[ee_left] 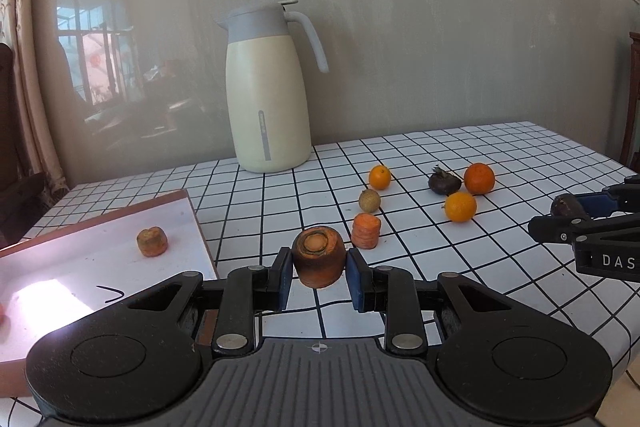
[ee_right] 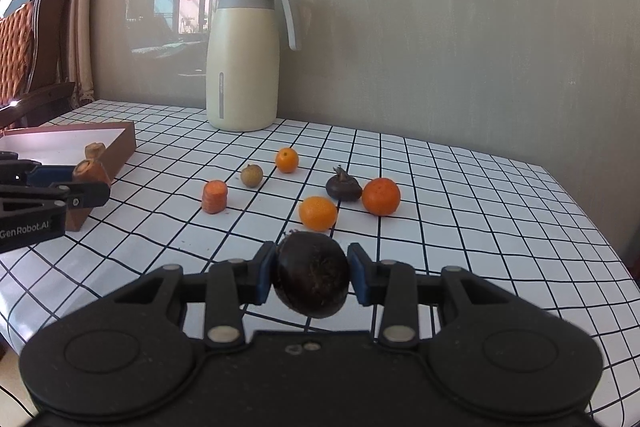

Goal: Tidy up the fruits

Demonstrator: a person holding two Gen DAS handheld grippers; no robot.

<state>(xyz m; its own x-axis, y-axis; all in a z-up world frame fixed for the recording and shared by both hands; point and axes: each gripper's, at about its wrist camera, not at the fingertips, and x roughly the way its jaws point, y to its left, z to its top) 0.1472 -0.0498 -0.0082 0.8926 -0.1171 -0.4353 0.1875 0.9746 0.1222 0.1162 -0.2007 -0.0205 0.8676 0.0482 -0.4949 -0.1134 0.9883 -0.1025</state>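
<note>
Carrot chunk (ee_left: pixel 319 259) is pinched between the blue pads of the left hand-held gripper (ee_left: pixel 319 267), cut face tilted toward the camera, and is carried clear of the checked tabletop (ee_left: pixel 500 147), just beside the near corner of the shallow brown-rimmed tray (ee_left: pixel 192 211). One carrot piece (ee_left: pixel 152 241) already lies on the white tray floor, so the tray is judged to be the collecting place for carrot pieces. A dark round fruit (ee_right: pixel 312 275), possibly a water chestnut, is clamped at its widest part by the right hand-held gripper (ee_right: pixel 312 277) and is likewise held above the cloth. Both items are gripped across their middles, which is judged to keep them from slipping or rolling out. Left on the tabletop are a second carrot stub (ee_right: pixel 215 196) standing on end, a small brownish longan-like fruit (ee_right: pixel 251 175), three orange citrus fruits (ee_right: pixel 318 213) (ee_right: pixel 381 196) (ee_right: pixel 287 159) and another dark tufted fruit (ee_right: pixel 343 187), loosely grouped and mostly apart. A cream thermos jug (ee_right: pixel 242 67) stands by the wall, well behind them. Sorting is judged to be at an early stage
</note>
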